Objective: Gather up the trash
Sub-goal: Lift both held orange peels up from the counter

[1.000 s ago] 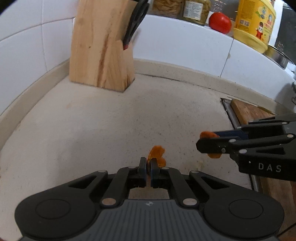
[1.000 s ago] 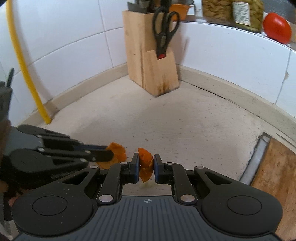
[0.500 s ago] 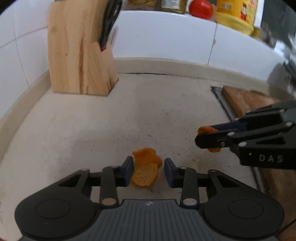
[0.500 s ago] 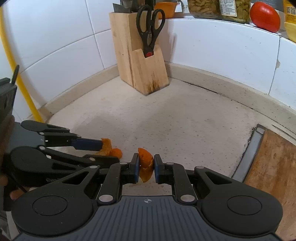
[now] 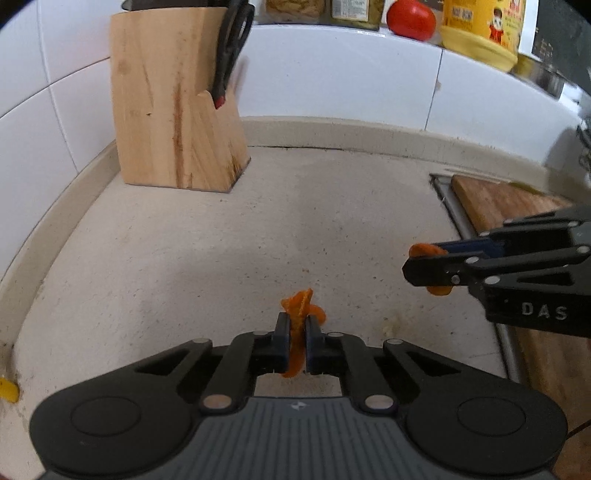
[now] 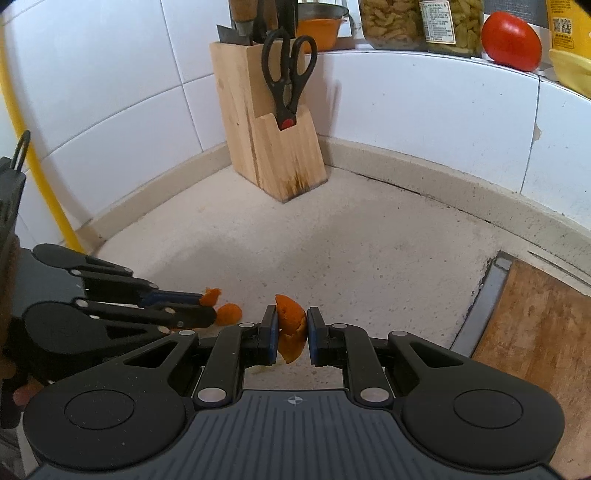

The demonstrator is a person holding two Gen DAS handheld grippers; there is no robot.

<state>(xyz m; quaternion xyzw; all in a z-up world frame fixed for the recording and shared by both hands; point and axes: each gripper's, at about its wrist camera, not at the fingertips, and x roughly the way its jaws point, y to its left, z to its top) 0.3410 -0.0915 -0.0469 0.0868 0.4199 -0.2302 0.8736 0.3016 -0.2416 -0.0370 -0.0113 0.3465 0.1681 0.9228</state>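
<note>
A thin orange peel (image 5: 297,303) stands pinched between the blue pads of my left gripper (image 5: 295,322), whose jaws are closing tight on it just above the speckled countertop (image 5: 184,266). My right gripper (image 6: 291,318) is shut on a thicker curled piece of orange peel (image 6: 291,334). In the left wrist view the right gripper (image 5: 424,266) reaches in from the right with its peel (image 5: 424,250) showing at the tips. In the right wrist view the left gripper (image 6: 207,308) sits low at the left, with its peel (image 6: 229,314) sticking out beyond the fingers.
A wooden knife block (image 6: 273,147) with black scissors (image 6: 288,74) stands in the back corner. A wooden cutting board (image 6: 535,350) lies at the right over a metal rim. Jars, a tomato (image 6: 511,40) and a yellow bottle (image 5: 484,29) sit on the tiled ledge.
My left gripper opened over the peel lying on the counter, then shut on it again, and the peel now stands upright between its pads. The right gripper kept its grip.
</note>
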